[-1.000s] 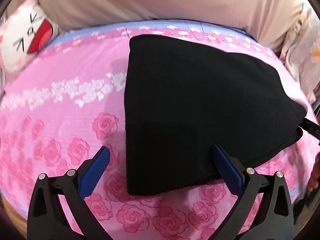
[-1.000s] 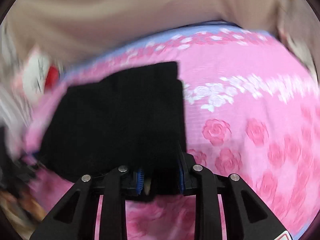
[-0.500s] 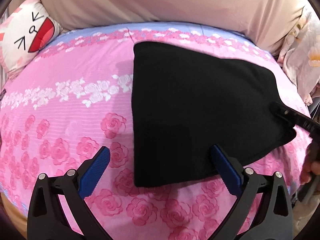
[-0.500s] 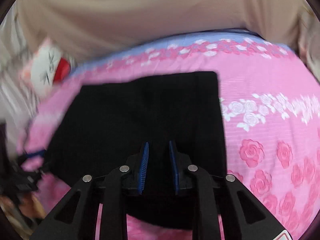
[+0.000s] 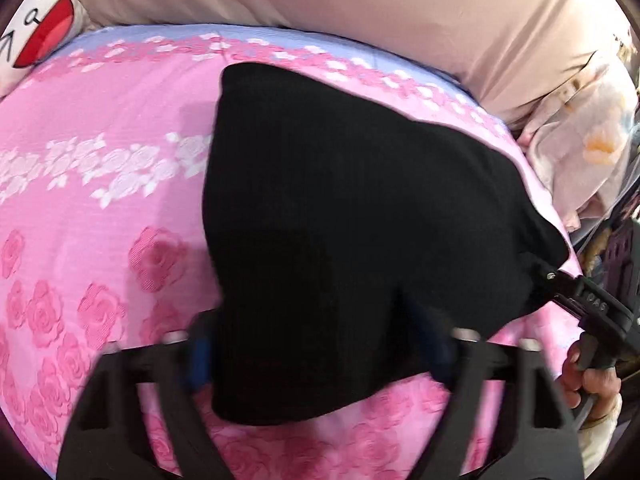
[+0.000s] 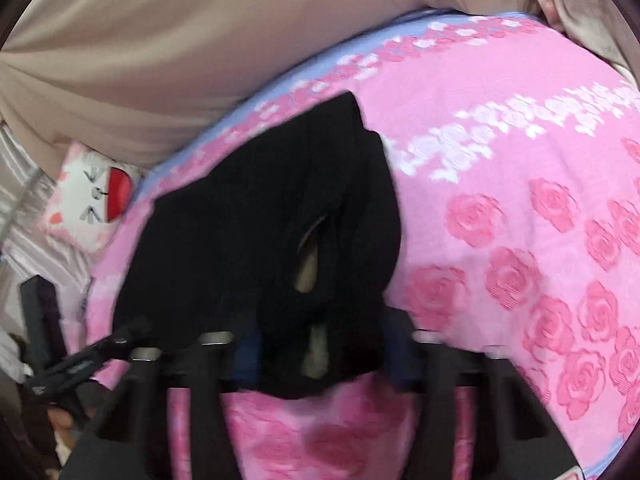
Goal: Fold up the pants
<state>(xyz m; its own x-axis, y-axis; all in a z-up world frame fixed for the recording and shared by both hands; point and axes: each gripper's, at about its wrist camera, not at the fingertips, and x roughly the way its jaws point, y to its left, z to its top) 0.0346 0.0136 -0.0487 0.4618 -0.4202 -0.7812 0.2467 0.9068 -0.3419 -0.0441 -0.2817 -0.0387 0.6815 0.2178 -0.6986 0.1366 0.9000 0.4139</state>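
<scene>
The black pants (image 5: 340, 200) lie folded on the pink rose bedspread (image 5: 100, 120). My left gripper (image 5: 316, 356) straddles their near left corner. Its jaws are closing, and the blurred blue pads (image 5: 198, 360) stand just beside the cloth without clearly pressing it. In the right wrist view the pants (image 6: 260, 220) look bunched, with a gap in the folds. My right gripper (image 6: 322, 354) has the near edge between its fingers while its jaws are opening. The right gripper (image 5: 588, 308) also shows at the pants' right corner, and the left gripper (image 6: 80, 364) at the far left.
A white cartoon pillow (image 5: 36, 28) lies at the far left corner of the bed. Beige fabric (image 5: 360, 0) runs along the back, and a pale floral cloth (image 5: 580, 140) is heaped at the right. A hand (image 5: 592, 388) holds the right gripper's handle.
The left jaws went from wide open to narrow around the pants' near corner. The right jaws spread wider, that view tilted, and the pants now look bunched there.
</scene>
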